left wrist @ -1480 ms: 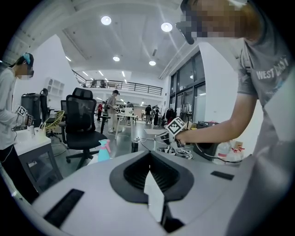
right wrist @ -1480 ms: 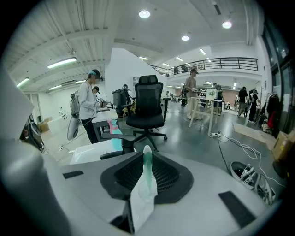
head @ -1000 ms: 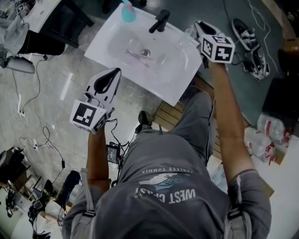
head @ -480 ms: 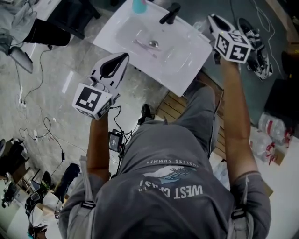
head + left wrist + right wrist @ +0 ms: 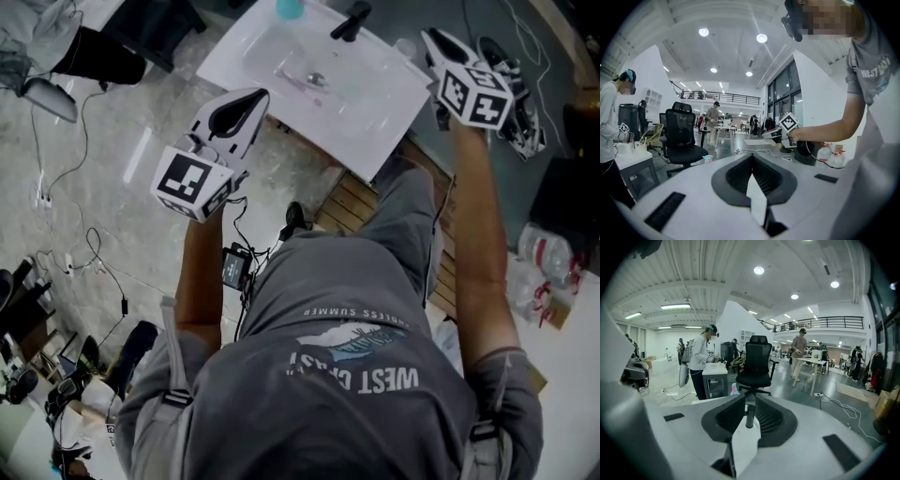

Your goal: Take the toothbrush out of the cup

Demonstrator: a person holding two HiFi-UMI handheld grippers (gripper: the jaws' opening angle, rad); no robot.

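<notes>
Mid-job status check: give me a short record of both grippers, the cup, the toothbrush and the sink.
left gripper: jaws together, empty, by the sink's front edge
right gripper: jaws together, empty, near the sink's right corner
cup: teal, on the sink's back rim, cut off by the frame's top; contents not visible
toothbrush: probably the thin pinkish item lying in the basin beside the drain
sink: white, with a black faucet at the back
task: apparently done

A big open-plan lab hall: black mesh office chair, white desk, black-railed mezzanine, round ceiling lights, black cables trailing across the floor.
</notes>
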